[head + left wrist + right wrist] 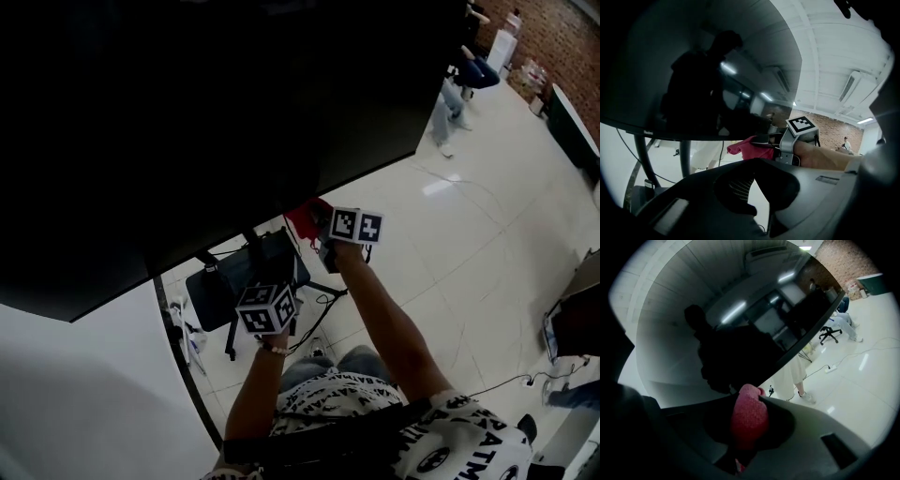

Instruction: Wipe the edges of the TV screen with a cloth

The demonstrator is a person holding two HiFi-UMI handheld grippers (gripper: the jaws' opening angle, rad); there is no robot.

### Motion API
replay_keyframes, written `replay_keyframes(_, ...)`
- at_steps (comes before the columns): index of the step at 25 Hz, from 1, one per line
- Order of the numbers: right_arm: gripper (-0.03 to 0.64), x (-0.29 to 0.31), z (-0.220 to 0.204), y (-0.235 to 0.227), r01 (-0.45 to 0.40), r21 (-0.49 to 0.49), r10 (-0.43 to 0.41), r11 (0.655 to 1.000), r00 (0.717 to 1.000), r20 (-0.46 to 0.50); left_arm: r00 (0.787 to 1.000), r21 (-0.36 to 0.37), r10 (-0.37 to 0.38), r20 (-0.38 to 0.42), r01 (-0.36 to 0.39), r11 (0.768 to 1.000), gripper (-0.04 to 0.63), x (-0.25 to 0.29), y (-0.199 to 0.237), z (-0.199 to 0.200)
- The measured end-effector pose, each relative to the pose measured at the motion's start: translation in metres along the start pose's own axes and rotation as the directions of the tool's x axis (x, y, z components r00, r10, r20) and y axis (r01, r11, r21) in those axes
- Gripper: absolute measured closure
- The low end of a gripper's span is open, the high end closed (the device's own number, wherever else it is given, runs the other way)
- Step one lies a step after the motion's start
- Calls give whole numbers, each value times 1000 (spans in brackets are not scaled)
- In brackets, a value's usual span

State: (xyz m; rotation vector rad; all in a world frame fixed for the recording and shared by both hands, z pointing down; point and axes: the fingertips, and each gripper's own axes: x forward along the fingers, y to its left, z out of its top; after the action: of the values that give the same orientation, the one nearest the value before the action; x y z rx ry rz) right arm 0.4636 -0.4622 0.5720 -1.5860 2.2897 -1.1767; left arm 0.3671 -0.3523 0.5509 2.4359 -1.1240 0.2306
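1. The right gripper (323, 239) is clamped on a bunched red cloth (749, 416) and holds it up against the bottom edge of the TV screen (187, 112), just beside where the stand (234, 281) meets that edge.
2. The left gripper (750, 187) hangs below the same edge, apart from the screen. Its jaws are drawn close together with nothing between them.
3. Only a small wad of cloth pokes past the right jaws. If it tilts or is pressed hard, bare jaw tips could rub and mark the bezel or the glass.
4. The stand pole sits right beside the cloth, so a sideways stroke may catch on it and tug the cloth loose.
5. Upward pressure could rock the TV, since the free gripper is not bracing it.
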Motion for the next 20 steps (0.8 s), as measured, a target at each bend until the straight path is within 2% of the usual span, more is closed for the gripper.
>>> replay_keyframes(8, 552, -38, 45, -52, 59, -12, -58, 998, 997, 48, 995, 17, -79, -58, 80, 997, 597, 52, -38, -6)
replay_keyframes(20, 552, -68, 99, -146, 96, -28, -96, 995, 995, 18, 999, 10, -52, -7, 52, 999, 598, 140, -94, 6)
